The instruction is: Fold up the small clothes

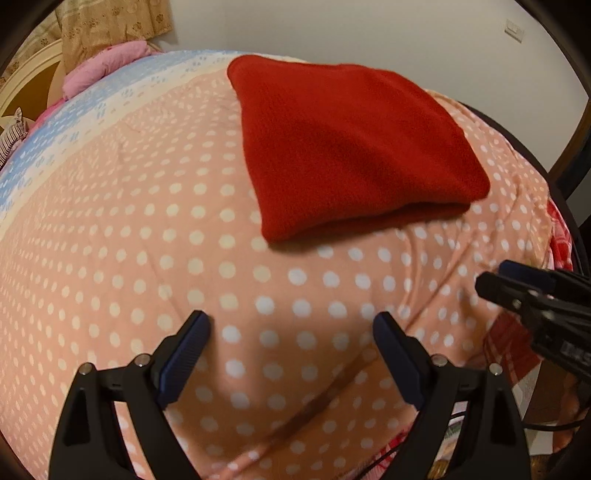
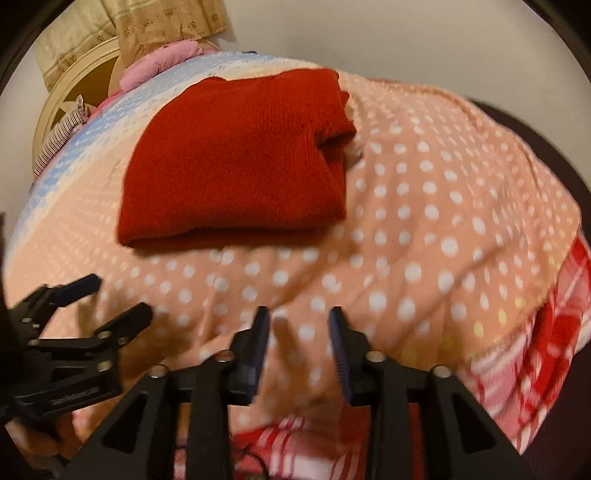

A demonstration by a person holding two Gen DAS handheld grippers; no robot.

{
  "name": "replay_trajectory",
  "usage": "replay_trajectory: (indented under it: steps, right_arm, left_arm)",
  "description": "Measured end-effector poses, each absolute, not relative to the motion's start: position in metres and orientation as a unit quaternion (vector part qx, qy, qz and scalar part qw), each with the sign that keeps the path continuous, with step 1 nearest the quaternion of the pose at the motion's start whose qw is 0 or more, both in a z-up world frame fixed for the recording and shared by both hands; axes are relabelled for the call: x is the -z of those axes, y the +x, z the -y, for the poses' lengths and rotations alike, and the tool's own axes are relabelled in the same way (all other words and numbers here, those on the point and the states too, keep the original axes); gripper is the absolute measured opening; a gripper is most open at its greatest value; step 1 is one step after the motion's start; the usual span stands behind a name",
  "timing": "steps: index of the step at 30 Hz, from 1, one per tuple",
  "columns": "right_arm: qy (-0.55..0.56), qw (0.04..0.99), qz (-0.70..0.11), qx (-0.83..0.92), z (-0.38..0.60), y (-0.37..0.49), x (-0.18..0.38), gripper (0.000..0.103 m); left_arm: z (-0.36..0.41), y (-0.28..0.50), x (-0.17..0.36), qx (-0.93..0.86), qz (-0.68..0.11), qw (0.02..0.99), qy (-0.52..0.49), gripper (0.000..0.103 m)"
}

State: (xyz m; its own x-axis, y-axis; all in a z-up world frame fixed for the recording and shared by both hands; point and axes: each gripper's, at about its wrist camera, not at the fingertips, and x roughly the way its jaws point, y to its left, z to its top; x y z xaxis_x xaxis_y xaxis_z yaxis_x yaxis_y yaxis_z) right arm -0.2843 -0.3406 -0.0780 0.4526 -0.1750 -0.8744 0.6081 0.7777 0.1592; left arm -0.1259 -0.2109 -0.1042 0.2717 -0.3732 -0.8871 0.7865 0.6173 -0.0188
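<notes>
**Red knit lies folded, both tongs empty**

Red knitted wool, folded into a thick, roughly square bundle, rests on the bed ahead of both tongs: this small red knit garment [image 1: 354, 147] [image 2: 236, 162] lies flat on a peach fleece blanket with white polka dots [image 1: 147, 258] [image 2: 443, 221], with its rounded fold edge turned toward the tongs and its layered open edges on the far right side.

Left tongs [image 1: 291, 354] [image 2: 114, 295] stand spread wide, nothing between the blue ribbed pads, only dotted blanket showing in the gap. They hover short of the garment, well apart from it. Right tongs [image 2: 299, 347] [image 1: 495, 277] are also released, with a narrower gap than the left pair and again only blanket between the pads. Neither pair touches the garment.

From the left tongs, the right pair pokes in at the near right edge; from the right tongs, the left pair sits at the near left, with part of a hand beneath it.

Beyond the garment, the blanket turns to a pale blue and cream band [image 1: 74, 122]. Past that lie a pink cushion [image 1: 99, 70] and a beige patterned curtain [image 1: 114, 26]. Below the right tongs, a red and white checked cloth [image 2: 535, 350] shows under the blanket's edge.
</notes>
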Motion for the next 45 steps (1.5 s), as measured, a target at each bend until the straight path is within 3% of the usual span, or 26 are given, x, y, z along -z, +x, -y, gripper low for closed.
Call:
replay_trajectory:
  steps: [2, 21, 34, 38, 45]
  right_arm:
    - [0.244, 0.819, -0.466, 0.230, 0.335, -0.293, 0.074, 0.057]
    - [0.189, 0.836, -0.455, 0.244, 0.331, -0.298, 0.028, 0.060]
    - [0.193, 0.879, -0.356, 0.250, 0.335, -0.298, -0.023, 0.061]
    - [0.173, 0.900, -0.300, 0.264, 0.333, -0.303, -0.056, 0.062]
    - [0.142, 0.924, -0.200, 0.292, 0.326, -0.324, -0.098, 0.073]
  left_arm:
    - [0.210, -0.133, 0.104, 0.379, -0.478, 0.759, 0.226, 0.093]
    - [0.200, -0.183, 0.081, 0.348, -0.489, 0.750, 0.279, 0.095]
    - [0.180, -0.201, -0.030, 0.365, -0.351, 0.845, 0.171, 0.095]
    - [0.173, -0.202, -0.066, 0.377, -0.286, 0.873, 0.121, 0.103]
    - [0.170, -0.207, -0.097, 0.377, -0.181, 0.905, 0.078, 0.103]
